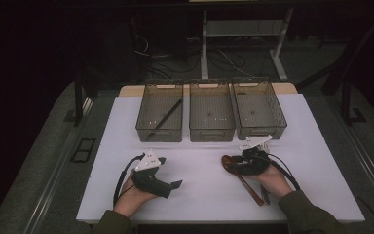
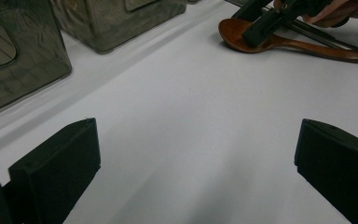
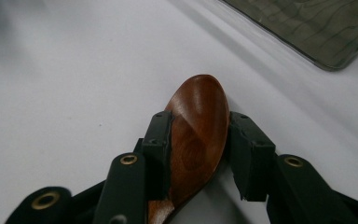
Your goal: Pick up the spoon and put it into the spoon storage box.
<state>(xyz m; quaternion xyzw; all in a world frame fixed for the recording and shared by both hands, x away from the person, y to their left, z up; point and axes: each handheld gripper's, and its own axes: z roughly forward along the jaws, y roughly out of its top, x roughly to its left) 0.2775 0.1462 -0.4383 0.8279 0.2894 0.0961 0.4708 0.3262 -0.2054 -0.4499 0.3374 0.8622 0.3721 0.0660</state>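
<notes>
A brown wooden spoon (image 1: 249, 187) lies on the white table top (image 1: 199, 195), bowl pointing left and handle running back under the person's right hand. My right gripper (image 1: 231, 163) has its two black jaws on either side of the spoon's bowl (image 3: 200, 116), and both pads touch its edges. In the left gripper view the spoon (image 2: 284, 44) lies at the top right with the right gripper (image 2: 261, 28) over its bowl. My left gripper (image 1: 175, 185) rests low over bare table, jaws wide open (image 2: 196, 158) with nothing between them.
Three smoky see-through bins stand in a row at the back: left (image 1: 159, 131), middle (image 1: 212, 132), right (image 1: 260, 130). A dark stick-like utensil (image 1: 168, 114) lies in the left bin. A thin dark utensil (image 1: 266, 197) lies beside the spoon's handle.
</notes>
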